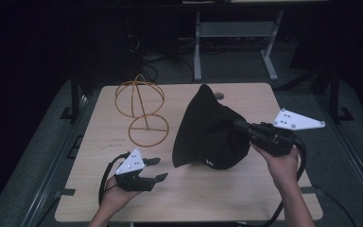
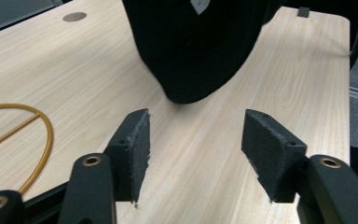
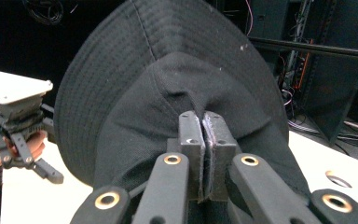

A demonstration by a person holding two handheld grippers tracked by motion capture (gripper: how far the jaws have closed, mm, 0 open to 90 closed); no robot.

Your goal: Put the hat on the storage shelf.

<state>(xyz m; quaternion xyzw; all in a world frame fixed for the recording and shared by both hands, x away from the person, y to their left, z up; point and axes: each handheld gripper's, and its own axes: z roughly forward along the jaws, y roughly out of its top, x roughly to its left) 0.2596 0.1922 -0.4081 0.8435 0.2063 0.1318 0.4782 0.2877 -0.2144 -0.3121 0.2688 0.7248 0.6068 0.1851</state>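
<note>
A black bucket hat [image 1: 208, 130] hangs above the wooden table [image 1: 123, 194], lifted by its crown. My right gripper [image 1: 238, 126] is shut on the hat's crown fabric; in the right gripper view its pads [image 3: 203, 135] pinch a fold of the black cloth [image 3: 168, 79]. My left gripper [image 1: 157, 169] sits low at the front left of the table, jaws open, nothing between them. In the left gripper view its pads [image 2: 137, 144] stand apart over bare wood, with the hat [image 2: 196, 46] hanging just beyond.
A gold wire stand [image 1: 141, 106] with a ring base stands at the table's back left; part of its ring [image 2: 37, 135] lies left of the left gripper. A cable grommet [image 1: 219, 96] is set in the table's far side. Dark desk frames stand behind.
</note>
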